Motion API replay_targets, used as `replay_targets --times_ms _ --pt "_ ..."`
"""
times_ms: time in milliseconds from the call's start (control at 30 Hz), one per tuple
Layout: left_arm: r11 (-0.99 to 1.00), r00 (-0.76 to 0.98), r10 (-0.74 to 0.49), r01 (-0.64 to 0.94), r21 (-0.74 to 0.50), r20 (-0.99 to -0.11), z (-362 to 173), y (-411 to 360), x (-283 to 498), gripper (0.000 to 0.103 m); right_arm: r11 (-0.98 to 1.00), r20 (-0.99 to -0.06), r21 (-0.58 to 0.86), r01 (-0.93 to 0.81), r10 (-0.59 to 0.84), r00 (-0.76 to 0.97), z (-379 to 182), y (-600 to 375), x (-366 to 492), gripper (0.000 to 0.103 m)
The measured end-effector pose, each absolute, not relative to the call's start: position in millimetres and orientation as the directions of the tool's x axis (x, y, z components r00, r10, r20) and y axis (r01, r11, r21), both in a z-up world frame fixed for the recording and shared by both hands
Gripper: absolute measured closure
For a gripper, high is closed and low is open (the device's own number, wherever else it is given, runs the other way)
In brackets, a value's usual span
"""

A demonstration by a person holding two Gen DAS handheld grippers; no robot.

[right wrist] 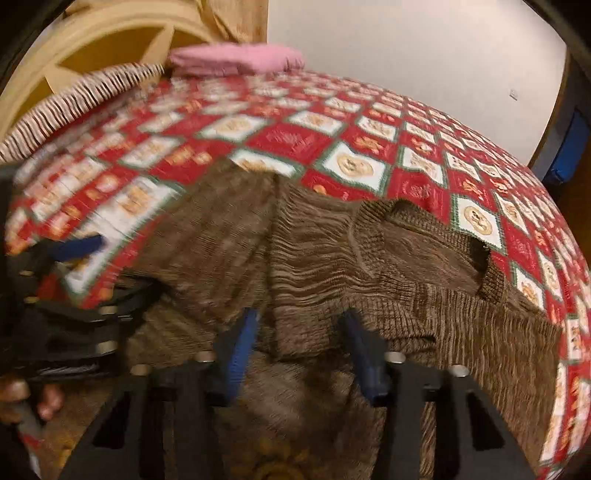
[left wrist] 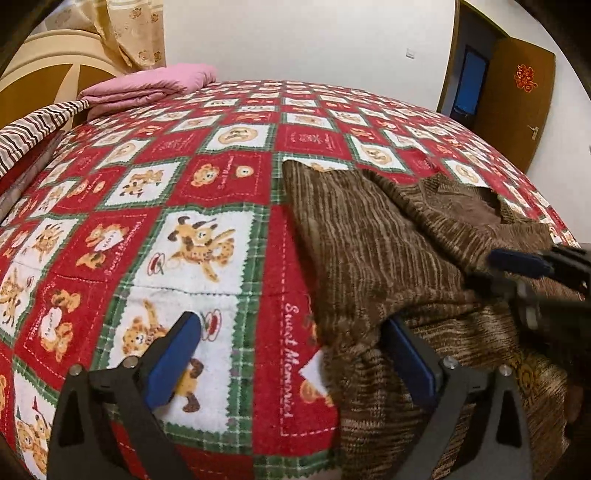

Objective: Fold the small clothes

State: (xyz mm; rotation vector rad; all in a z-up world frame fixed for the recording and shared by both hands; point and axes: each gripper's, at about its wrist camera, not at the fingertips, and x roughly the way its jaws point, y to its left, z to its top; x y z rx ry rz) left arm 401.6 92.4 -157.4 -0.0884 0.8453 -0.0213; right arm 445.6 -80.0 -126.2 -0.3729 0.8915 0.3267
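Brown knit sweater (left wrist: pixel 388 251) lies on the bed, lower right of the left wrist view, one sleeve folded across the body, collar toward upper right. Left tool (left wrist: pixel 291 354) pitched down over the bedspread (left wrist: pixel 207 177), fingers spread wide; nothing between them but red-and-white bear-print cloth and the sweater's left edge. Its right finger (left wrist: pixel 410 362) sits at the folded edge of the knit; contact unclear.

Right tool (right wrist: pixel 295 350) points down at the sweater's middle, fingers partly closed with a gap. Knit fabric shows between the pads, but whether they pinch it I cannot tell; frame is motion-blurred. Right tool also shows at the right edge of the left wrist view, above the sweater.

In the right wrist view the left tool sits at the left edge, blurred, with a person's fingers (right wrist: pixel 22 398) at lower left.

Surroundings: folded pink blanket (left wrist: pixel 147 86) and striped pillow (left wrist: pixel 33 129) at upper left by the headboard (left wrist: pixel 55 59), curtain (left wrist: pixel 136 33) behind, brown door (left wrist: pixel 517 99) at upper right.
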Motion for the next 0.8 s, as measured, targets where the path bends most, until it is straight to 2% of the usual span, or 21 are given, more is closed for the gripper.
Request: replay_targets --times_ms 33,100,167,233,367,400,433,467,500,567,633,700,733,767,800 --pt "0.996 0.663 -0.053 -0.015 -0.084 -0.747 -157.6 92.3 401.6 0.002 0.888 -0.793 -0.208 -0.409 0.091 0.602 -124.2 -84.8 452.2 0.088" --pt "0.997 0.661 -0.049 -0.014 -0.078 -0.748 -158.1 91.4 402.2 0.001 0.915 -0.760 -0.248 -0.318 0.020 0.649 -112.1 -107.7 467.9 0.088" --pt "0.997 0.660 -0.047 -0.012 -0.073 -0.750 -158.3 90.5 402.6 0.000 0.942 -0.697 -0.311 -0.130 -0.133 0.705 -95.4 -147.0 491.2 0.088" --pt "0.997 0.661 -0.050 -0.013 -0.077 -0.749 -158.5 91.2 402.8 0.000 0.959 -0.700 -0.282 -0.033 -0.182 0.691 -87.1 -182.6 507.1 0.088" --pt "0.997 0.662 -0.049 -0.013 -0.078 -0.748 -158.8 91.7 402.4 0.000 0.984 -0.728 -0.169 -0.047 -0.093 0.680 -79.2 -212.6 499.0 0.088" --pt "0.997 0.662 -0.049 -0.013 -0.078 -0.748 -158.8 91.7 402.3 0.000 0.988 -0.729 -0.121 -0.098 -0.022 0.684 -78.4 -211.9 490.4 0.087" --pt "0.997 0.663 -0.048 -0.014 -0.077 -0.747 -158.7 91.7 402.1 0.000 0.983 -0.737 -0.080 -0.168 0.055 0.674 -80.0 -205.1 481.4 0.075" --pt "0.997 0.663 -0.048 -0.014 -0.076 -0.747 -158.6 91.8 402.1 0.000 0.971 -0.743 -0.060 -0.230 0.110 0.660 -82.9 -194.3 472.2 0.053" --pt "0.997 0.662 -0.047 -0.014 -0.076 -0.748 -158.8 91.9 402.3 0.000 0.955 -0.747 -0.049 -0.292 0.159 0.646 -85.7 -180.3 463.6 0.043" --pt "0.997 0.662 -0.046 -0.014 -0.074 -0.748 -158.9 91.7 402.4 0.000 0.919 -0.751 -0.061 -0.389 0.214 0.625 -92.4 -153.8 452.5 0.041" --pt "0.997 0.662 -0.048 -0.014 -0.077 -0.748 -159.0 91.8 402.5 0.000 0.888 -0.753 -0.145 -0.437 0.188 0.631 -100.7 -126.7 443.7 0.041" --pt "0.997 0.662 -0.050 -0.014 -0.079 -0.748 -158.9 91.9 402.9 0.000 0.867 -0.777 -0.143 -0.478 0.200 0.597 -112.7 -110.6 448.0 0.049" --pt "0.997 0.662 -0.051 -0.014 -0.080 -0.747 -158.9 92.0 402.9 0.000 0.865 -0.784 -0.154 -0.477 0.187 0.592 -117.7 -108.2 451.1 0.061" --pt "0.997 0.663 -0.052 -0.014 -0.082 -0.747 -158.9 92.0 403.1 0.000 0.867 -0.788 -0.195 -0.459 0.140 0.599 -124.0 -106.0 452.4 0.085" --pt "0.996 0.663 -0.053 -0.014 -0.084 -0.747 -158.9 92.2 403.1 0.000 0.873 -0.791 -0.219 -0.435 0.101 0.603 -127.6 -107.4 457.3 0.096"
